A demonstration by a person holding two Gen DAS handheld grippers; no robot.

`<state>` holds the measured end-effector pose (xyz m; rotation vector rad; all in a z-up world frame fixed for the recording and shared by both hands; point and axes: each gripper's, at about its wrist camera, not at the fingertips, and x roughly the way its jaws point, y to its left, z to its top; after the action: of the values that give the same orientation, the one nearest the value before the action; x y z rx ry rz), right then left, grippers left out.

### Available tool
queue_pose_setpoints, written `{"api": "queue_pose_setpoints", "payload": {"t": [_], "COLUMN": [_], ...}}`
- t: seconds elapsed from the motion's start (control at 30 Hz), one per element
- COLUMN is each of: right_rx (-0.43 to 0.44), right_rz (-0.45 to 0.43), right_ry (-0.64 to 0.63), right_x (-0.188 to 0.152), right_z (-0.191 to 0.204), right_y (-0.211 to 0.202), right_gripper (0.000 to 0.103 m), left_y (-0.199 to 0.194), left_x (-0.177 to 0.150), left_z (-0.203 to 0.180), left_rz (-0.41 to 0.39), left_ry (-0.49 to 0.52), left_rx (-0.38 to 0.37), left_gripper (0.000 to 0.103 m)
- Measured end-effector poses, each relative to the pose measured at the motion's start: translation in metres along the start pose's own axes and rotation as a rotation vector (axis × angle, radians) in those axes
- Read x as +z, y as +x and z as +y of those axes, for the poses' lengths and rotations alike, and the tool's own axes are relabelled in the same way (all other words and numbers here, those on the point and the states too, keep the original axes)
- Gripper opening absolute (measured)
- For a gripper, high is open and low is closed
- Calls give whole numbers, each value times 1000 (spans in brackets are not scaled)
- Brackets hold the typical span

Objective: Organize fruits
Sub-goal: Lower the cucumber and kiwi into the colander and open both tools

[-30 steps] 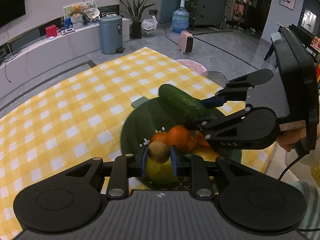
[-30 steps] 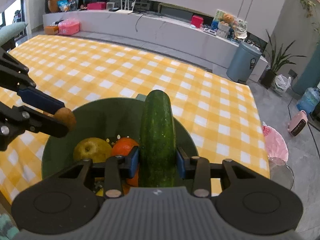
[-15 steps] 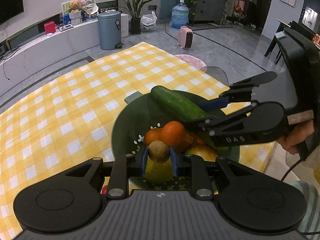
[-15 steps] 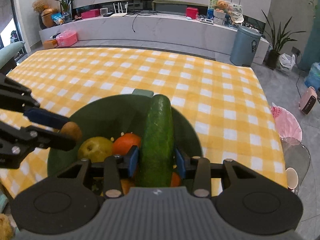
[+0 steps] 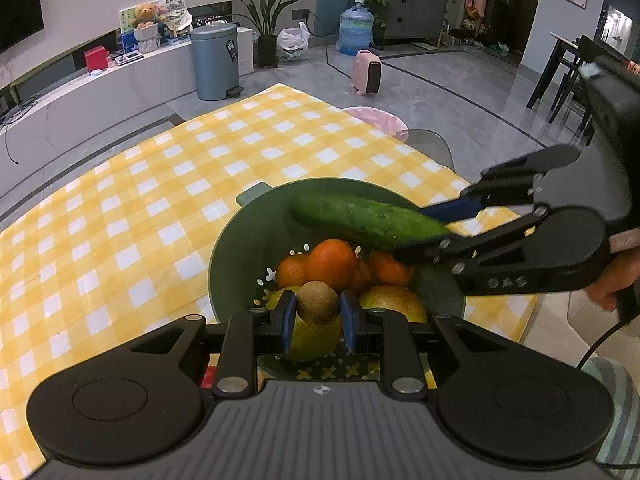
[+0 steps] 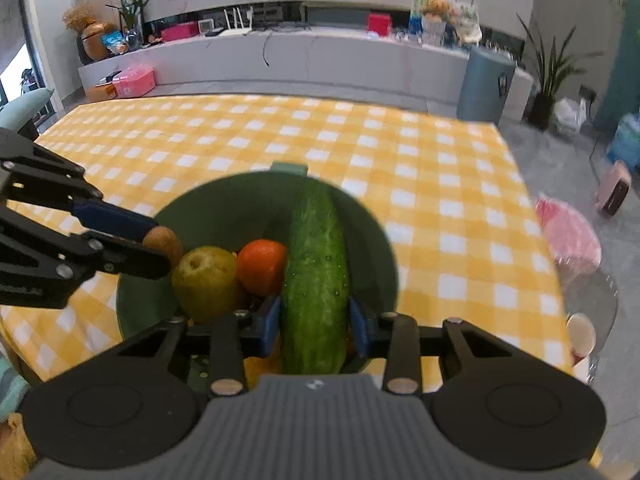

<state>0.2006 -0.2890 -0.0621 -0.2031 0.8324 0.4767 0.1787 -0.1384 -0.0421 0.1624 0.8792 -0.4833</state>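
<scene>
Left gripper [image 5: 318, 322] clenched on a small round brown kiwi [image 5: 317, 304], lower centre of the left wrist frame, over the dark green plastic colander bowl [image 5: 228, 248]. Right gripper [image 6: 314, 324] jaws closing on the long green cucumber [image 6: 316, 280], held above the bowl at frame centre. In the bowl: orange tangerines [image 5: 332, 266], 1 yellow-green pear [image 6: 206, 284]. Yellow-white checked tablecloth [image 5: 120, 208] underneath.

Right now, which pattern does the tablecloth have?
The tablecloth is yellow-and-white checked, best seen in the right wrist view.

A yellow checked tablecloth [image 5: 120, 216] — beyond it a grey bin [image 5: 215, 62], pink heater [image 5: 368, 77].
</scene>
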Motion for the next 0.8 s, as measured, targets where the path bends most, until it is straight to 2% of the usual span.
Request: {"api": "queue_pose_setpoints", "payload": {"t": [0.07, 0.23, 0.33, 0.5, 0.53, 0.6, 0.63, 0.73, 0.8], "right_rx": [-30, -30, -35, -70, -75, -91, -97, -103, -109], "right_rz": [-3, -20, -11, -49, -65, -114, -139, -214, -260], "right_ry": [-6, 66, 58, 56, 60, 76, 90, 178, 264], "right_x": [2, -4, -11, -17, -18, -22, -24, -35, -44], "right_z": [-3, -14, -9, -2, -3, -2, -2, -3, -5], "right_y": [-2, 3, 8, 2, -2, -13, -19, -38, -51], "right_gripper": [34, 35, 36, 37, 38, 49, 50, 56, 63], "left_y": [1, 5, 7, 12, 14, 17, 18, 23, 29], "left_x": [0, 0, -1, -5, -5, -5, -5, -6, -7], "left_z": [-2, -9, -13, -17, -17, -17, -17, -19, -20], "left_rz": [2, 12, 22, 51, 58, 76, 84, 107, 125], "left_ry": [-3, 10, 17, 18, 14, 4, 1, -3, -9], "left_rx": [0, -8, -14, -26, -30, -44, -51, -68, -71], "left_gripper": [27, 27, 27, 27, 27, 27, 27, 27, 27]}}
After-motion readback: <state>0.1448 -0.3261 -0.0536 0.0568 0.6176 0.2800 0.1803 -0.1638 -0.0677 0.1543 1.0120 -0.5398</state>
